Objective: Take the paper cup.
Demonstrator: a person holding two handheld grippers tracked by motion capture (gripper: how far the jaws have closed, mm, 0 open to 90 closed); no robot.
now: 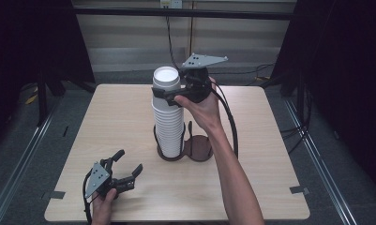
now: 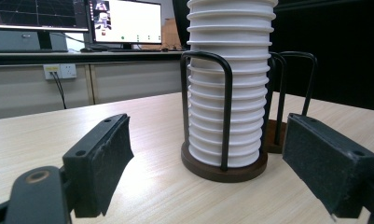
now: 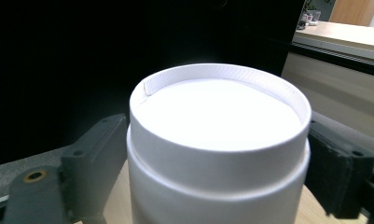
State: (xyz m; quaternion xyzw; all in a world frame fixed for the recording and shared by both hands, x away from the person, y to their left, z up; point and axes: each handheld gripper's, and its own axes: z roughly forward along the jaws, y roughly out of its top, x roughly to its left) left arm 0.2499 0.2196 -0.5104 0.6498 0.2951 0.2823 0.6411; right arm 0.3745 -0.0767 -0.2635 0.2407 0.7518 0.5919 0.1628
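A tall stack of white paper cups [image 1: 167, 115], nested upside down, stood near the middle of the tabletop [image 1: 120, 122] in one ring of a dark two-ring holder [image 1: 197, 149]; the other ring was vacant. The high view gave the whole column, rising well above the holder's wire loops.

The right hand-held gripper [image 1: 172, 95] was at the top of the stack, its jaws set on either side of the uppermost cup [image 3: 219, 149]. The right gripper view showed what the high view could not: both dark pads lay against that cup's white wall, just below the flat upturned base and its raised rim, so the gripper was clamped on the top cup. The person's right hand [image 1: 202, 108] wrapped the gripper body, with the grey three-cornered plate [image 1: 204, 60] above it and a black cable [image 1: 230, 124] trailing down along the forearm.

The left hand-held gripper [image 1: 128, 164] lay low at the near left of the tabletop, well apart from the stack, held by the left hand [image 1: 103, 201]. Its jaws stood wide apart and gripped nothing. The left gripper view looked between those two jaws across the bare wood toward the lower part of the stack [image 2: 229, 93], and showed detail lost from above: the ridged edges of the nested cups, a black wire loop [image 2: 207, 107] crossing in front of them, and the round brown base [image 2: 222, 170] beneath. Behind, it showed computer monitors [image 2: 124, 21] on a counter and a wall socket [image 2: 59, 71].
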